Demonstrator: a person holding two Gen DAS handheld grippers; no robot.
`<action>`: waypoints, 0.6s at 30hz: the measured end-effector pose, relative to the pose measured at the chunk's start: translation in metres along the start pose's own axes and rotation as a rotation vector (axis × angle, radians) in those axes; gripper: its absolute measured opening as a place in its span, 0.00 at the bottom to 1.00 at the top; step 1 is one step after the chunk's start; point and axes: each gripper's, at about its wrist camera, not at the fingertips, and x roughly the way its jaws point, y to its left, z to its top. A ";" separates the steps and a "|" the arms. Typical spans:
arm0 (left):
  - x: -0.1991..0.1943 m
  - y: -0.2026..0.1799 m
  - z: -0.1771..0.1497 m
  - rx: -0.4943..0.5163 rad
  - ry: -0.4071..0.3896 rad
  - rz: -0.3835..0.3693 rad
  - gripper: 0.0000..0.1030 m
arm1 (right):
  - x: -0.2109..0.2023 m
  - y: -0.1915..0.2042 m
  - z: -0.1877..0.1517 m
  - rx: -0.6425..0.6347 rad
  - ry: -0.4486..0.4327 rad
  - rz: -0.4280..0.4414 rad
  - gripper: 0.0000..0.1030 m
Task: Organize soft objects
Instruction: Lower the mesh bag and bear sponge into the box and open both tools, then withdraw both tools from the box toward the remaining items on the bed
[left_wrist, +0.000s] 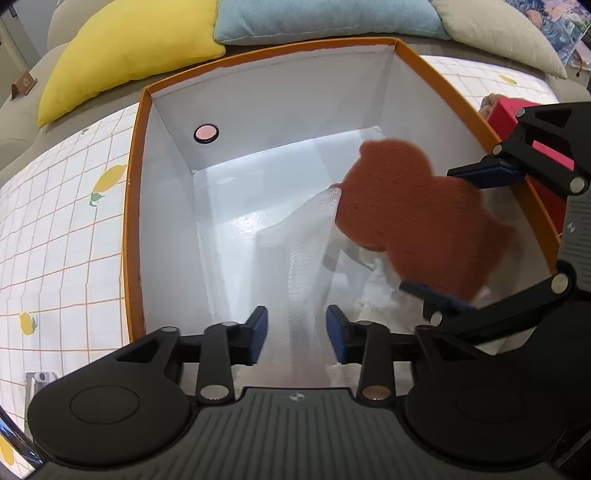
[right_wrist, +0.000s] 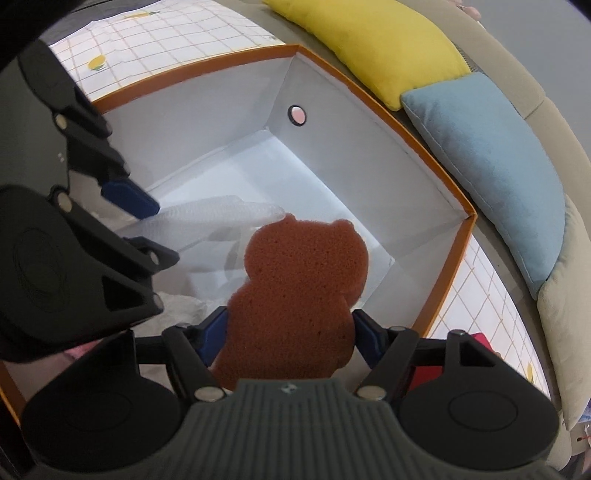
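Left wrist view: left gripper (left_wrist: 297, 334) tilted steeply down into the box (left_wrist: 135, 206), jaws parted about halfway, a strip of white mesh cloth (left_wrist: 306, 258) lying between the blue pads without being pressed. Right gripper (left_wrist: 454, 229) enters from the right edge, also angled down inside the box.

Right wrist view: right gripper (right_wrist: 290, 328), jaws wide, one blue pad at each flank of a brown bear-shaped sponge (right_wrist: 295, 288); whether the pads press on it cannot be told. Sponge stands upright, head pointing away, above the box's white floor. Left gripper (right_wrist: 140, 229) at left, over the mesh cloth (right_wrist: 218, 214).

Box: orange rim, white inside, round hole (right_wrist: 297, 115) in far wall. Surroundings: checked lemon-print sheet (left_wrist: 55, 236); yellow cushion (left_wrist: 122, 48), blue cushion (left_wrist: 325, 18), beige cushion (left_wrist: 506, 37) behind.
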 end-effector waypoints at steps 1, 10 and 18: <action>-0.001 0.001 0.001 -0.004 0.000 -0.012 0.51 | -0.001 0.000 0.000 -0.010 -0.001 -0.001 0.73; -0.028 0.002 0.007 -0.039 -0.025 -0.054 0.65 | -0.030 -0.011 -0.003 -0.039 -0.035 0.007 0.75; -0.084 0.007 -0.008 -0.160 -0.223 -0.071 0.65 | -0.085 -0.035 -0.019 0.151 -0.151 0.063 0.75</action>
